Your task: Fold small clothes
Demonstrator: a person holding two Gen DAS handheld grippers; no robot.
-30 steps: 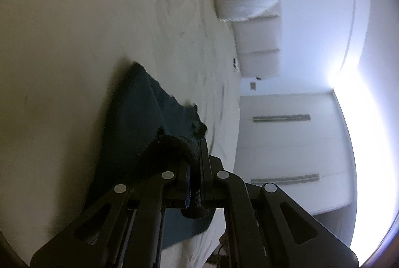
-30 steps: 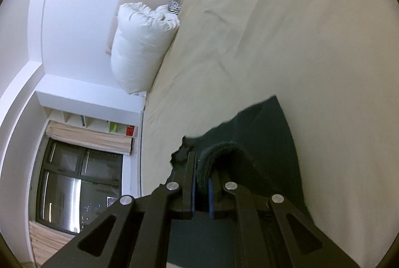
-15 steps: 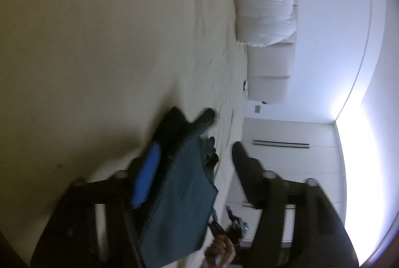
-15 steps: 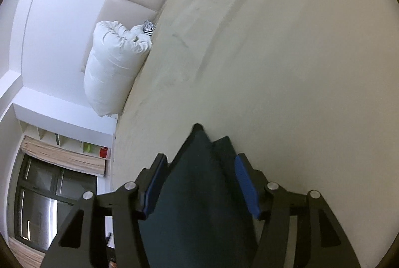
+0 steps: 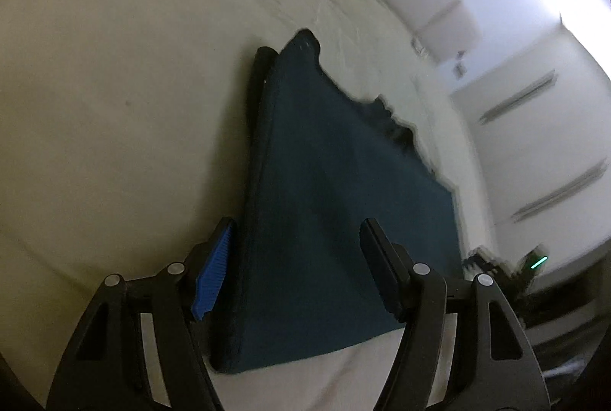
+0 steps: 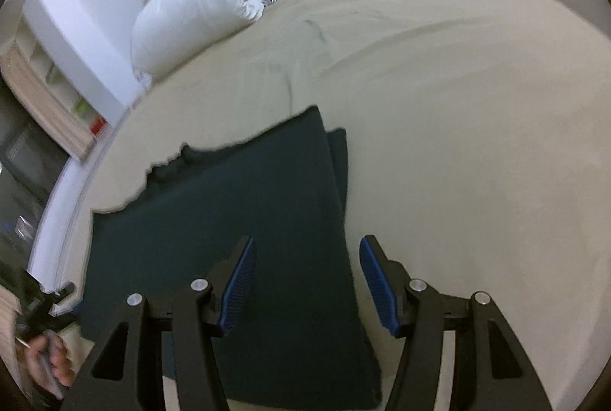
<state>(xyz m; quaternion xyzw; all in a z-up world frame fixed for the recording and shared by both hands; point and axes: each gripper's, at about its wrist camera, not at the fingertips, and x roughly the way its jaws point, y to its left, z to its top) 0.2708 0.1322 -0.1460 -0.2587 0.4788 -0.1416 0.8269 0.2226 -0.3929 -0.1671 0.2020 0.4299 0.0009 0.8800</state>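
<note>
On the bed, the dark teal cloth lies flat and already doubled, both my jaws spread wide and gripping nothing, and it looks soft and floppy, so I'd pinch the thick folded edge.

the dark garment runs behind the right gripper's fingers, its near edge hidden. left of the garment, a hand is cut off by the frame; what it grips is blurred.
</note>
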